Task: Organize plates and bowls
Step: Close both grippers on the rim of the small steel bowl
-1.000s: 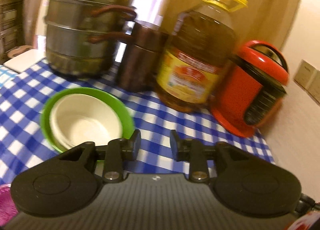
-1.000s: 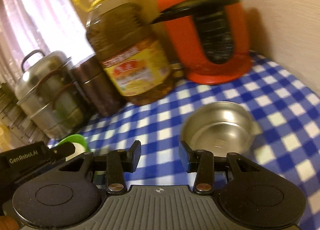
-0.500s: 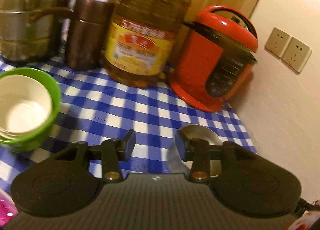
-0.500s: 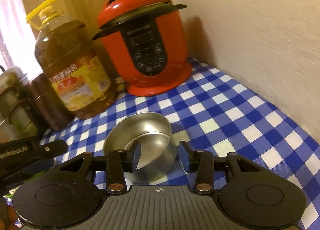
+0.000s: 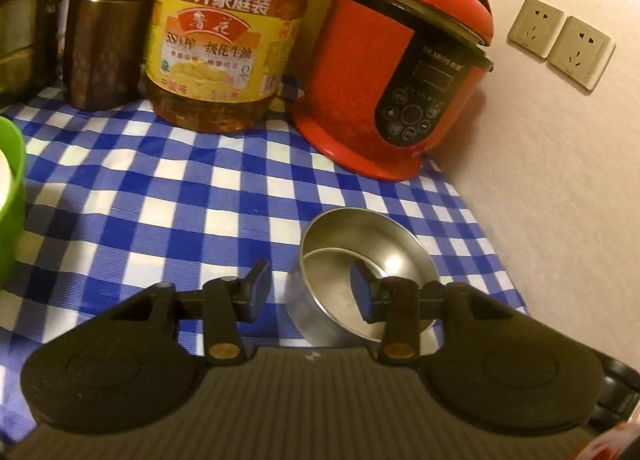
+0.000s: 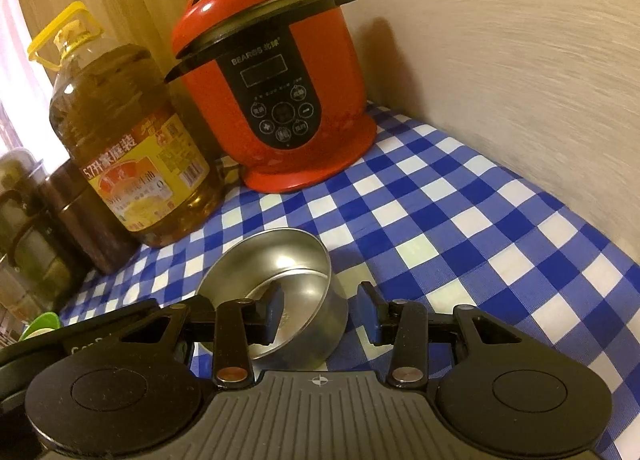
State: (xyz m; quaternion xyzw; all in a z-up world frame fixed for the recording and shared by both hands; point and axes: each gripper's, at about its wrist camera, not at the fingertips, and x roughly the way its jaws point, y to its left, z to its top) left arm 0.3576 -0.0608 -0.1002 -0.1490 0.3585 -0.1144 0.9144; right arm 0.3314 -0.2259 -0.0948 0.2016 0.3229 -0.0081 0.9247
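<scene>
A small steel bowl (image 5: 360,260) stands on the blue checked tablecloth (image 5: 160,195) near the wall; it also shows in the right wrist view (image 6: 276,260). My left gripper (image 5: 310,286) is open, straddling the bowl's left wall, right finger inside the bowl. My right gripper (image 6: 322,312) is open, straddling the bowl's right wall, left finger inside. Neither touches the wall visibly. A green bowl (image 5: 10,199) holding a white bowl sits at the left edge; its green rim also shows in the right wrist view (image 6: 40,324).
A red rice cooker (image 5: 396,79), a large oil bottle (image 5: 224,47) and a brown canister (image 5: 104,39) line the back. A steel steamer pot (image 5: 20,39) stands far left. The wall (image 5: 560,219) with sockets closes the right side.
Both grippers swung right and came down onto the steel bowl from opposite sides. The green bowl slid out to the left edge of the left view.
</scene>
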